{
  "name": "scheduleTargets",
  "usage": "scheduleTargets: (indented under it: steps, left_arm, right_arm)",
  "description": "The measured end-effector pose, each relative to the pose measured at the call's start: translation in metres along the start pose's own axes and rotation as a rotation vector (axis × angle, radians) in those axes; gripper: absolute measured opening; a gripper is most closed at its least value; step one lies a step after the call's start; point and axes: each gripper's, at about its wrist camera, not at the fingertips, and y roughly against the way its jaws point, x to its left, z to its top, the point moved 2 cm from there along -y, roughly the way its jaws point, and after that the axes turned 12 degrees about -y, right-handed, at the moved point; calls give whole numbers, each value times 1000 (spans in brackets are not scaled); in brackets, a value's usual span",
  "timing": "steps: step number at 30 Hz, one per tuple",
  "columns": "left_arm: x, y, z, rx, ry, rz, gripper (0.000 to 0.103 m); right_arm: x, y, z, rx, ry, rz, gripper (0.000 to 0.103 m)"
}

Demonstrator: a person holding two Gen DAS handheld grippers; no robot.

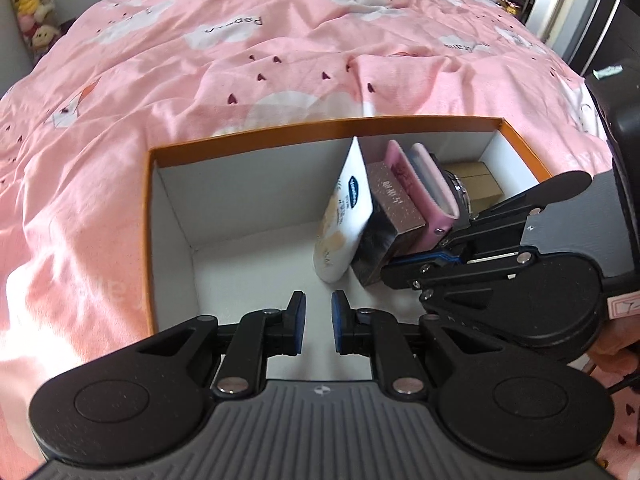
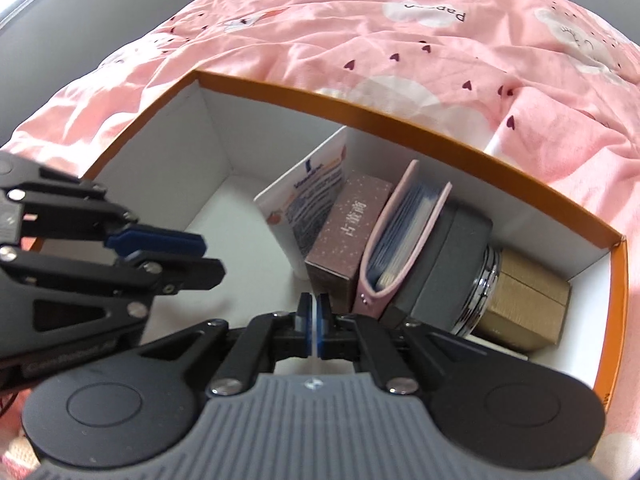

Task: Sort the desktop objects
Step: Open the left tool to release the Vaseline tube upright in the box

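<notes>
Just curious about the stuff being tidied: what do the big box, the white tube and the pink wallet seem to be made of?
Box: likely cardboard; thin stiff walls, matte white inside, orange rim.
Tube: probably soft plastic; smooth printed skin, flat crimped end.
Wallet: looks like faux leather; smooth pink cover with metal studs.

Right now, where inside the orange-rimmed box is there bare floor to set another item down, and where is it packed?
Free: the white floor of the box, between its left wall and the white tube. Crowded: rightward, the tube, brown carton, pink wallet, grey case and gold box stand packed together up to the right wall.
</notes>
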Motion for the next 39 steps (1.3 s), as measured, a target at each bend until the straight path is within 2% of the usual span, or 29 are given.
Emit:
scheduleTargets:
  steps: [5,9,12,16,20,28,39]
  left_arm:
    - [6,-2,0,-7,39,-20,14]
    - [9,-4,5,-45,54,-25,14]
    - [8,-7,10,-54,40,-23,14]
    - [3,-13,15,-40,-8,4,14]
    - [1,-24,19,1,-34,12,14]
    - [-1,-37,23,13,-29,-28,14]
    - [-7,-38,26,13,-45,-22,14]
  right_arm:
    - [0,-3,3,-16,-37,7,0]
    - [1,-4,3,-35,-35,-21,0]
    - [1,-3,3,-9,-15,-21,1]
    - [1,6,-3,27,39,-12,2]
    - [-4,9,-10,41,107,-84,3]
    - [-22,4,-7,39,11,-55,3]
    - [-20,6,-9,44,29,-64,4]
